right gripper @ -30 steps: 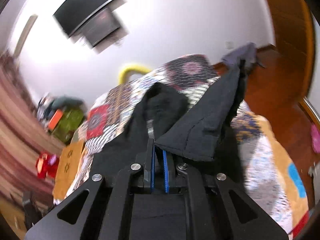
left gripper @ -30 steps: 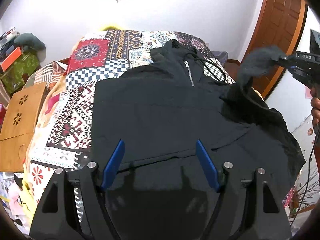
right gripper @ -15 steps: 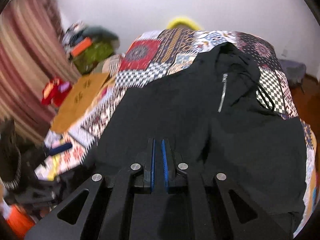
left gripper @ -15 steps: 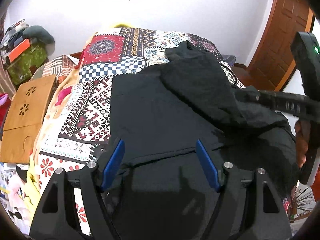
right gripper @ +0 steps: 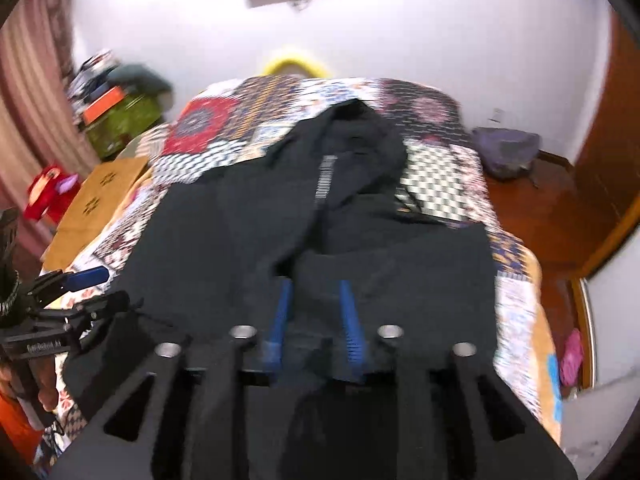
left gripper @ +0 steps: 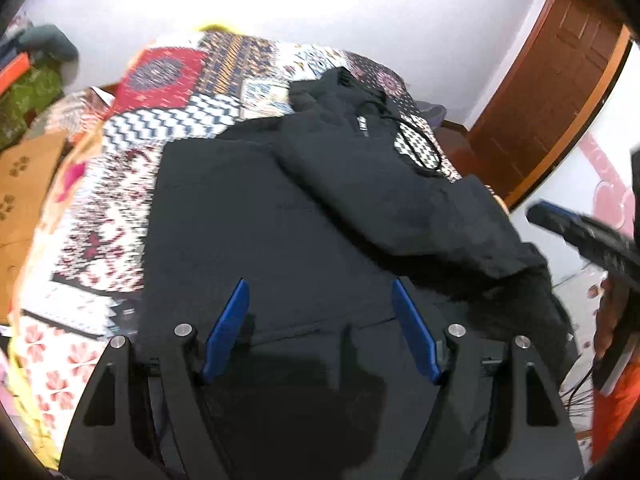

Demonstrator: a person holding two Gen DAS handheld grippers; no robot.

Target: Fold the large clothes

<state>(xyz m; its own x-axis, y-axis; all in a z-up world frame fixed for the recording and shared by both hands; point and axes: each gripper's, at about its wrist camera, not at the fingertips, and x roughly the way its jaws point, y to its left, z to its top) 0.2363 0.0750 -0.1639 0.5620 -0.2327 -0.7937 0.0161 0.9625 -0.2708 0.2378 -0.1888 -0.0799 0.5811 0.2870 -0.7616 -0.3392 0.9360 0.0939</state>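
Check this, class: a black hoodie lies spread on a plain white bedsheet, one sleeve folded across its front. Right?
Not quite. The cover under the black hoodie is a colourful patchwork print, not plain white; the left wrist view shows it. The sleeve does lie folded across the front.

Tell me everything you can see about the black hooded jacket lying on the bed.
The black hooded jacket of soft matte fabric lies front-up on the patchwork patterned bedspread, hood toward the far wall. A short silver zipper runs down from the neck, and a dark drawstring loops beside it. One sleeve is folded diagonally across the chest. The right hand-held gripper is opening just above the sleeve's fabric; nothing is gripped.
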